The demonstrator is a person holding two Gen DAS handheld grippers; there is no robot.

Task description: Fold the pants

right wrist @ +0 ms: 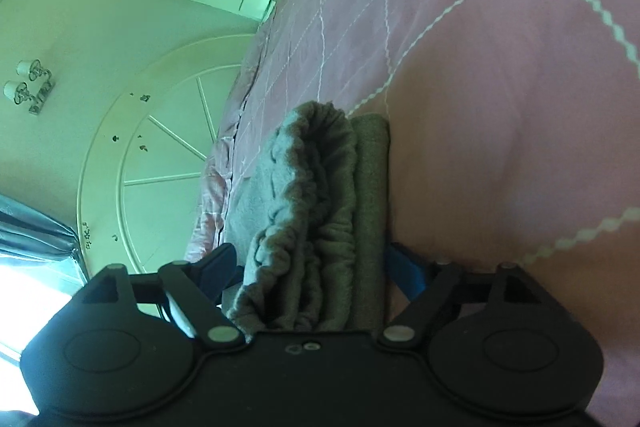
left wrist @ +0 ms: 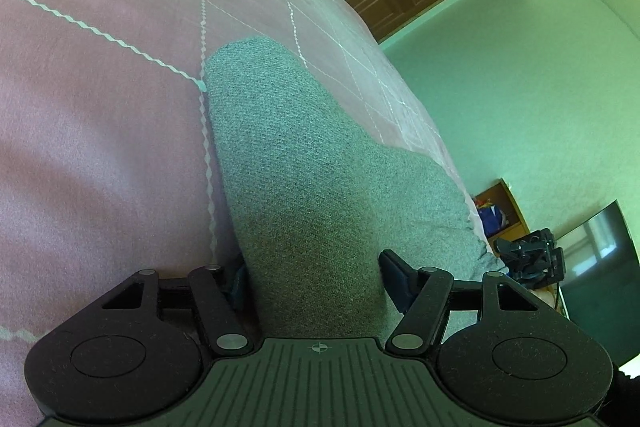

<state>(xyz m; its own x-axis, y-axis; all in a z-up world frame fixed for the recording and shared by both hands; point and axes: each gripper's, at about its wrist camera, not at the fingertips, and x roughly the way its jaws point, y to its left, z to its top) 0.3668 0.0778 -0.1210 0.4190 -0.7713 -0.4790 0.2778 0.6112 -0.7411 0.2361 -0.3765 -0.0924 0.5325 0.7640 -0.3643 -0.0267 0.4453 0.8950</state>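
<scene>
Left gripper [left wrist: 316,279]: your jaws straddle the grey pants [left wrist: 304,163]; grip unclear.
Right gripper [right wrist: 316,267]: jaws wide around the waistband [right wrist: 320,187]; grip unclear.
Bedspread [left wrist: 100,107]: under both.

The pants [left wrist: 304,163] are laid on the bed cover [left wrist: 100,115], near its edge. The waistband [right wrist: 320,187] apparently sits between the right gripper's [right wrist: 316,267] jaws.
</scene>
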